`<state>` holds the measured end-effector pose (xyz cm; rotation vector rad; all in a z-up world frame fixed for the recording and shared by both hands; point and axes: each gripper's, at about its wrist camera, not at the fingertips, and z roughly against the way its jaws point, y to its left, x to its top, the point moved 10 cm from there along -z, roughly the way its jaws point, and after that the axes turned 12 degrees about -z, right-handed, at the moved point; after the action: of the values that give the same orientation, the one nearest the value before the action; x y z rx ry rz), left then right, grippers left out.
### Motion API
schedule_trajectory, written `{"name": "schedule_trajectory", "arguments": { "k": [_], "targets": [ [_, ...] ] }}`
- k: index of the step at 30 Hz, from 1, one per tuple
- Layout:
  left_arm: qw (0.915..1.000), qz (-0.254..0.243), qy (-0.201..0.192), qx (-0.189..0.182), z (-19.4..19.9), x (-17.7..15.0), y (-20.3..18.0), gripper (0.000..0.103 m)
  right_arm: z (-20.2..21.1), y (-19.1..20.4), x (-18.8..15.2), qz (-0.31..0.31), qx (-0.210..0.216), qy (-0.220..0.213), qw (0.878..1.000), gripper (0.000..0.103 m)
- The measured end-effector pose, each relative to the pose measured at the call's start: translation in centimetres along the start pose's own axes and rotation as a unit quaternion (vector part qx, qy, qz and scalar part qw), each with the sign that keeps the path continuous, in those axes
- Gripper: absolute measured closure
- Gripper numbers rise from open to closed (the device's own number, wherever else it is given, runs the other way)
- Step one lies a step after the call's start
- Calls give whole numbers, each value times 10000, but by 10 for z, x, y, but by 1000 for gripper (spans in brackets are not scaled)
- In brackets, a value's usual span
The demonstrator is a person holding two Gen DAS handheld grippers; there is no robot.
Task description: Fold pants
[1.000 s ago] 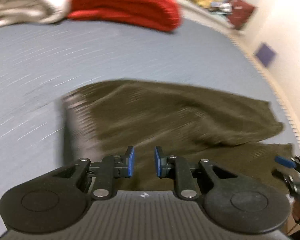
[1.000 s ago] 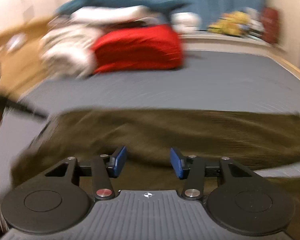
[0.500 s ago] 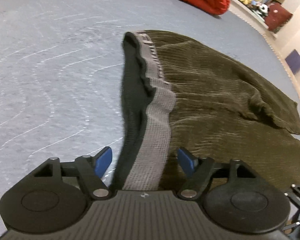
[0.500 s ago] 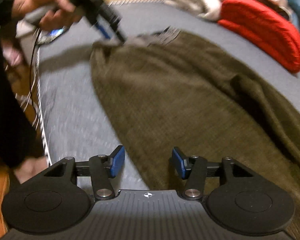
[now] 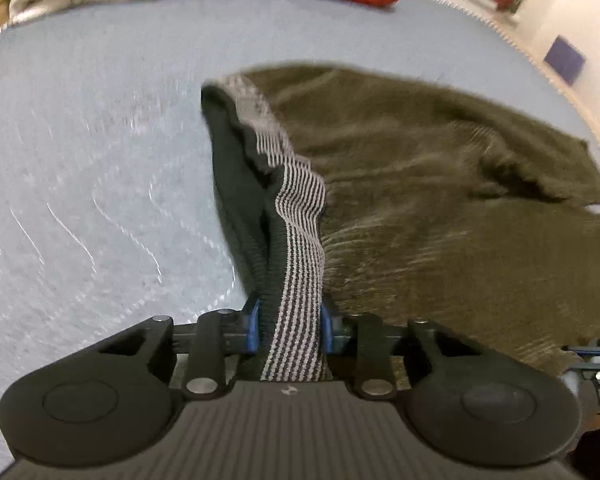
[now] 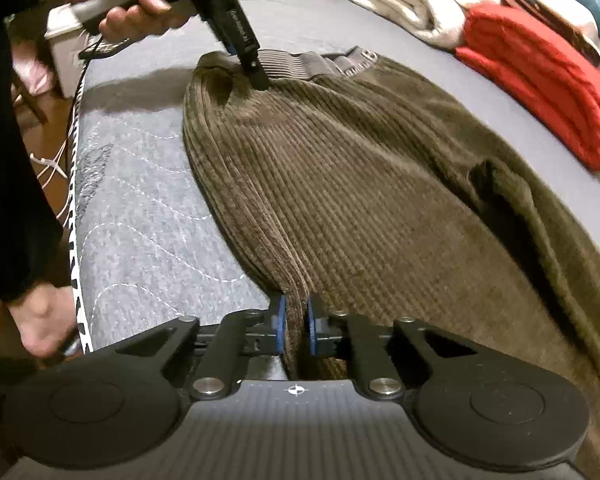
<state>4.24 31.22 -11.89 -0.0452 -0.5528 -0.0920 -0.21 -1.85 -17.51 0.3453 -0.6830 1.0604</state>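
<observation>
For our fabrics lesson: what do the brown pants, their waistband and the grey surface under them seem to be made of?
Pants: matte olive-brown corduroy, judging by the soft parallel ribs. Waistband: probably knitted elastic, with fine grey and dark stripes and a stretchy look. Grey surface: quilted woven cloth, likely a mattress cover, given the wavy white stitch lines; the fibre cannot be told.

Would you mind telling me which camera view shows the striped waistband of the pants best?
The left wrist view: the waistband runs up its centre, stripes clear, clamped in the left gripper. The right wrist view shows only a short far stretch.
</observation>
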Motion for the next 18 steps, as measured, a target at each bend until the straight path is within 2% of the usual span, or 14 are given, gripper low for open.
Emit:
{"name": "schedule_trajectory", "arguments": {
  "k": [2, 4, 6, 8, 9, 11, 13, 15, 16, 18],
  "targets": [
    [10000, -31, -63, 16, 18, 0, 3, 72, 11, 2, 11, -22, 141, -142, 9998, 95],
    [9996, -201, -44, 190, 32, -6, 7, 72, 25, 9, 15, 59, 460, -200, 9987, 95],
    [9996, -177, 174, 115, 27, -18, 8, 71, 31, 19, 13, 91, 752, -168, 9970, 95],
    [9976, -259, 573, 279, 10, -36, 8, 62, 24, 21, 8, 124, 691, -9, 9975, 93],
    [9963, -339, 663, 419, 6, -39, 7, 61, 20, 23, 3, 150, 730, 129, 9971, 92],
    [9944, -569, 497, 738, 12, -30, 4, 46, 20, 21, 3, 139, 727, 163, 9971, 90],
    [9917, -788, -18, 1018, 30, -12, -2, 39, 28, 13, 14, -182, 812, -17, 9965, 88],
    [9929, -816, -447, 744, 41, 2, -14, 39, 40, 1, 27, -613, 915, -285, 9935, 81],
    [9936, -819, -529, 578, 42, 5, -21, 42, 45, -7, 33, -870, 956, -416, 9907, 73],
    [9928, -998, -551, 362, 33, 7, -38, 62, 45, -23, 36, -1273, 880, -534, 9865, 67]
  ]
}}
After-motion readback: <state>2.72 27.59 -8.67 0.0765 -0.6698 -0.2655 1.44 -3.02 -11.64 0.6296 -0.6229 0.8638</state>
